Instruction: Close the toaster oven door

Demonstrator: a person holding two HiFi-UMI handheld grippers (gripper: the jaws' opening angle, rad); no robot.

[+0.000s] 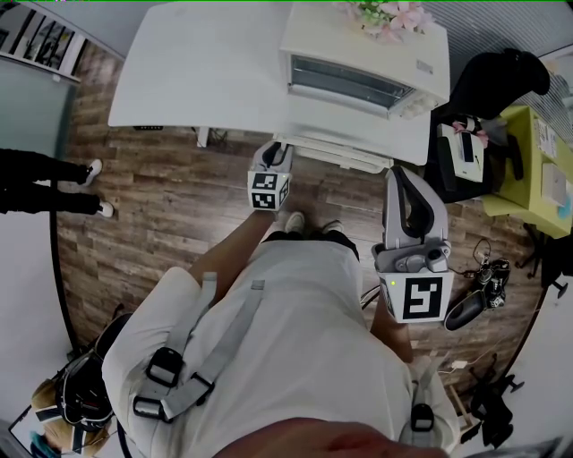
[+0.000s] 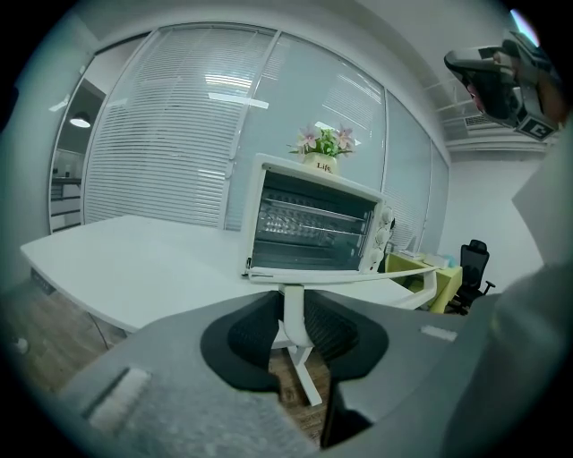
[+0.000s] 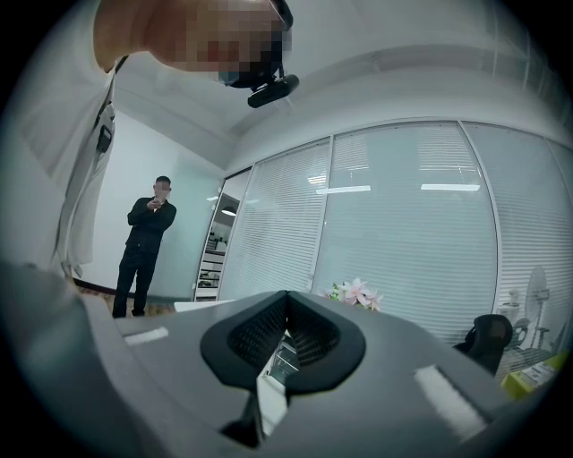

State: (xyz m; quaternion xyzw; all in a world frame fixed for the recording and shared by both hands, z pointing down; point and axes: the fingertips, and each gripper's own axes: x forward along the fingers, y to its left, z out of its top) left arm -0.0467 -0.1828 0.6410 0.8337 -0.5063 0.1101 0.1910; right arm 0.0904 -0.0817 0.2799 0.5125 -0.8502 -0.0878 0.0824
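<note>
A white toaster oven (image 1: 363, 72) stands at the near right corner of the white table (image 1: 197, 72). Its door (image 1: 336, 152) lies folded down flat, open, jutting past the table edge. In the left gripper view the oven (image 2: 313, 224) is straight ahead with the door (image 2: 331, 275) edge-on just above the jaws. My left gripper (image 1: 276, 150) (image 2: 293, 295) hovers just below the door's front left corner, narrowly open and holding nothing. My right gripper (image 1: 398, 174) (image 3: 286, 300) sits lower right of the door, pointing up, shut and empty.
A flower pot (image 1: 385, 18) sits on top of the oven. A person in black (image 1: 45, 183) (image 3: 143, 246) stands to the left on the wood floor. A black chair (image 1: 492, 80) and a yellow-green table (image 1: 537, 170) crowd the right side; cables (image 1: 483, 268) lie below it.
</note>
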